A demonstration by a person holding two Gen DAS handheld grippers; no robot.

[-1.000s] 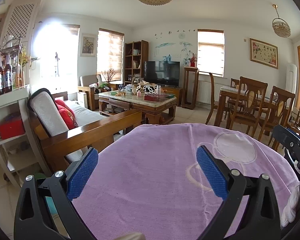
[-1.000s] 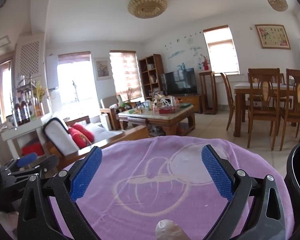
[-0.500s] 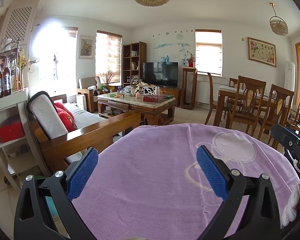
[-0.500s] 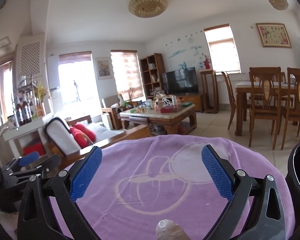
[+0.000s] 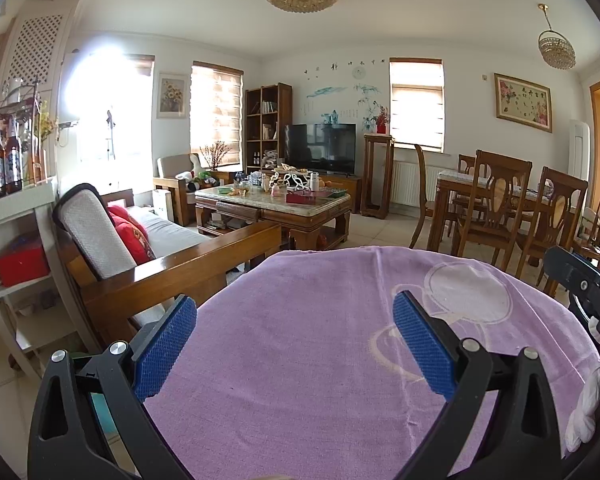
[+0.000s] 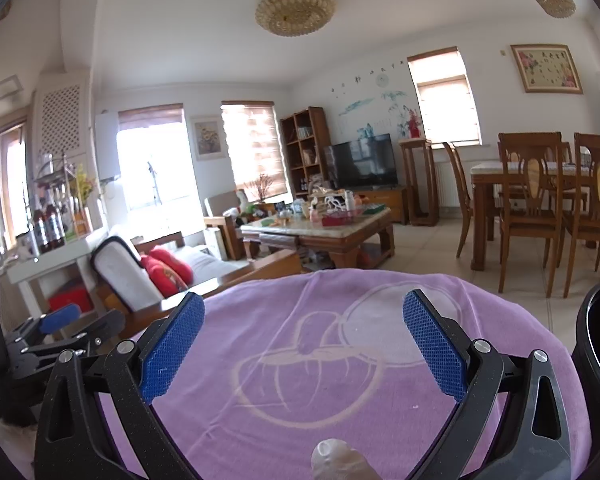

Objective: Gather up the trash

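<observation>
A table under a purple cloth (image 5: 308, 352) fills the near part of both views (image 6: 380, 380). My left gripper (image 5: 294, 346) is open and empty above the cloth. My right gripper (image 6: 304, 346) is open and empty above the cloth's pale drawing. A crumpled whitish piece of trash (image 6: 336, 462) lies at the bottom edge of the right wrist view, just under my right gripper. A white crumpled thing (image 5: 584, 412) lies at the cloth's right edge in the left wrist view. A black bin (image 6: 598, 344) stands at the far right of the table.
A wooden sofa (image 5: 168, 260) with red cushions stands left of the table. A cluttered coffee table (image 5: 276, 204) and a TV are beyond. Dining chairs (image 5: 496, 208) stand at the right. A white shelf with bottles (image 5: 8, 216) is at the far left.
Both grippers have tilted slightly, so the room shifts a little in each view. Both stay open and empty.
</observation>
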